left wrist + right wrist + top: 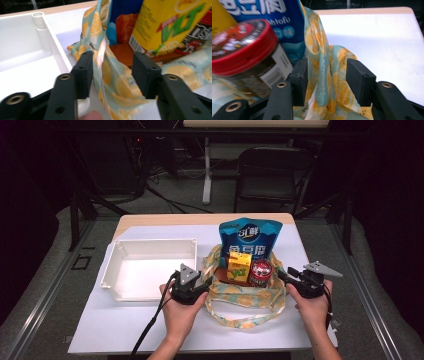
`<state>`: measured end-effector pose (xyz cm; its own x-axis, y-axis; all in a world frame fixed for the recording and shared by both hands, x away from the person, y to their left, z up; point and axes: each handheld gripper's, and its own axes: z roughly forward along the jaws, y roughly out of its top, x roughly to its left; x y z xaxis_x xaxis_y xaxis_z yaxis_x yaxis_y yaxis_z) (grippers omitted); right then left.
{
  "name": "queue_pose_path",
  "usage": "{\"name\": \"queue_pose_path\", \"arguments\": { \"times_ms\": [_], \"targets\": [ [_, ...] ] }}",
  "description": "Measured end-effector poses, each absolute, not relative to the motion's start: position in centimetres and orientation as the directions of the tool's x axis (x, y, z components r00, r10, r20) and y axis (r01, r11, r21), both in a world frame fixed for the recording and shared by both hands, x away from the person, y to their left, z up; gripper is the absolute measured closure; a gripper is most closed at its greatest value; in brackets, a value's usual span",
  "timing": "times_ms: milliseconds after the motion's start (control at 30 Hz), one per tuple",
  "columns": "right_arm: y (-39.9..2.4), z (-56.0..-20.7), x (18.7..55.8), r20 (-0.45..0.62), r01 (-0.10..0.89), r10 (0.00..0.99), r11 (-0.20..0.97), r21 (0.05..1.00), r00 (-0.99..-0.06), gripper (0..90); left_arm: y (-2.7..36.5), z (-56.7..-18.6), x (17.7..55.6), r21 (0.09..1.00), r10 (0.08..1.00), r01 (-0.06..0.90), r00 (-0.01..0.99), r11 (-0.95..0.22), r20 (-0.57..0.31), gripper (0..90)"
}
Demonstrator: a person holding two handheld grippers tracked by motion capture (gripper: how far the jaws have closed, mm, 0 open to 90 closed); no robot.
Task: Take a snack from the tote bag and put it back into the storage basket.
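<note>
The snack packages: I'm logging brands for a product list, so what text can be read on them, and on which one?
"shtofu", cut off at the left: blue pouch, under large white Chinese characters.
Green slanted lettering: yellow carton, too blurred to read.
Lid print and barcode label: red-lidded jar, too blurred to read.

Lemon print, blue, yellow and red on white

The cloth (245, 301) is pale teal with yellow-orange lemon slices; the bag (250, 239) is blue with white lettering, the carton (239, 267) yellow with green letters, the can (260, 272) dark with a red lid, the tray (150, 268) white, both claws black.
</note>
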<state>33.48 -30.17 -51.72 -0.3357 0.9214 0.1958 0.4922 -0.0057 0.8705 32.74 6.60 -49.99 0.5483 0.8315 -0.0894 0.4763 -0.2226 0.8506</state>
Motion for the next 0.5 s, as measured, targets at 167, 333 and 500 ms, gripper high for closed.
{"name": "queue_pose_path", "arguments": {
  "times_ms": [167, 333, 500],
  "targets": [
    [-29.8, -52.2, 34.3, 0.214, 0.507, 0.913, -0.010, 0.862, -0.347, 52.5, 5.0, -50.3, 35.3, 0.815, 0.836, 0.507, 0.546, -0.280, -0.052, 46.5],
    [-29.4, -52.7, 35.3, 0.234, 0.522, 0.899, -0.007, 0.853, -0.370, 64.8, 4.3, -51.0, 36.0, 0.798, 0.843, 0.515, 0.538, -0.313, -0.017, 69.8],
    [-28.7, -53.0, 36.1, 0.196, 0.520, 0.902, 0.036, 0.853, -0.384, 89.7, 4.4, -51.1, 36.2, 0.782, 0.853, 0.538, 0.522, -0.315, -0.016, 89.0]
  ]
}}
